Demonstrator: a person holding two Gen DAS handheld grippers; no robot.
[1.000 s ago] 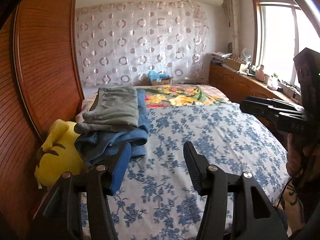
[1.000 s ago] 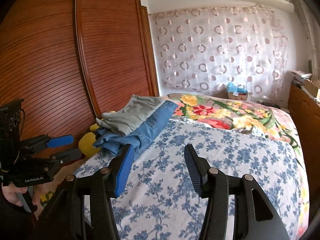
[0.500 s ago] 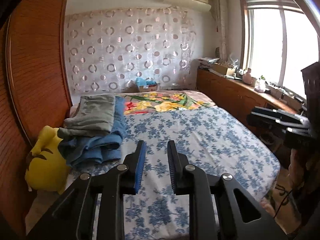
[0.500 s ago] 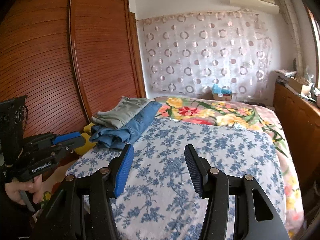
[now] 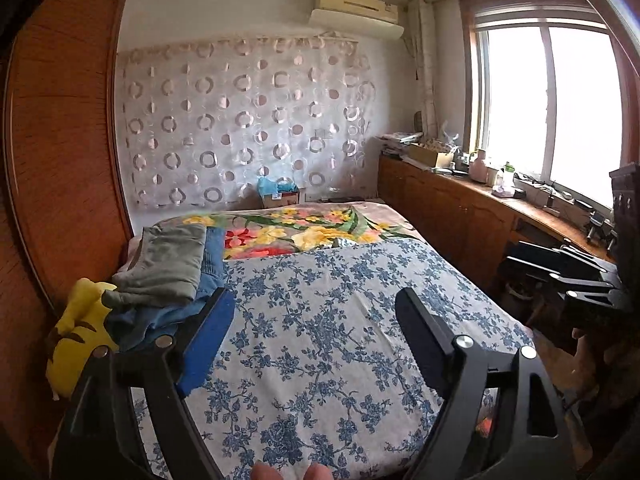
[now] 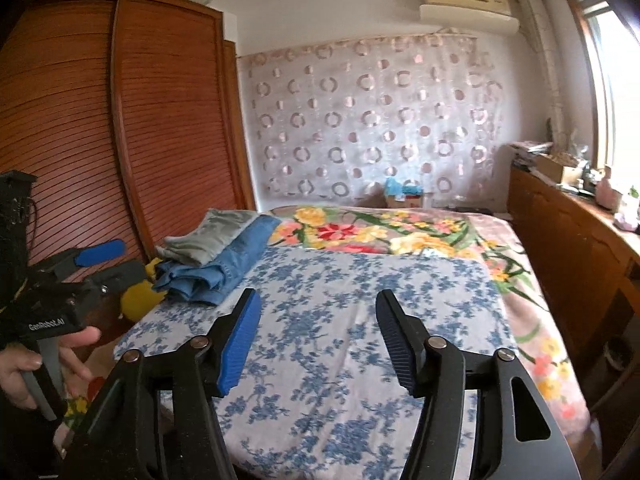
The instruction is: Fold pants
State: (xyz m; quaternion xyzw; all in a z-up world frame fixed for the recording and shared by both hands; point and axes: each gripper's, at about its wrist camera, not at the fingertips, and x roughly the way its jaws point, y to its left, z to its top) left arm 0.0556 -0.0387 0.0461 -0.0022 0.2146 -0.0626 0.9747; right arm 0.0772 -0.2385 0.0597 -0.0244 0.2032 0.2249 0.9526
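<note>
Pants: two folded pairs, grey-green pants (image 5: 168,260) stacked on blue jeans (image 5: 160,316), lie at the bed (image 5: 320,320) edge, ahead and to the left of both sets of fingers, well apart from them. Left gripper (image 5: 316,320) fingers have just been opening, after narrowing half a second earlier; they now stand wide with nothing between them. Right gripper (image 6: 318,320) fingers have also just been opening and hold nothing. Both views now show more of the room than a second ago, the stack appearing farther off. Judgement: folding appears complete; no unfolded pair is visible.
</note>
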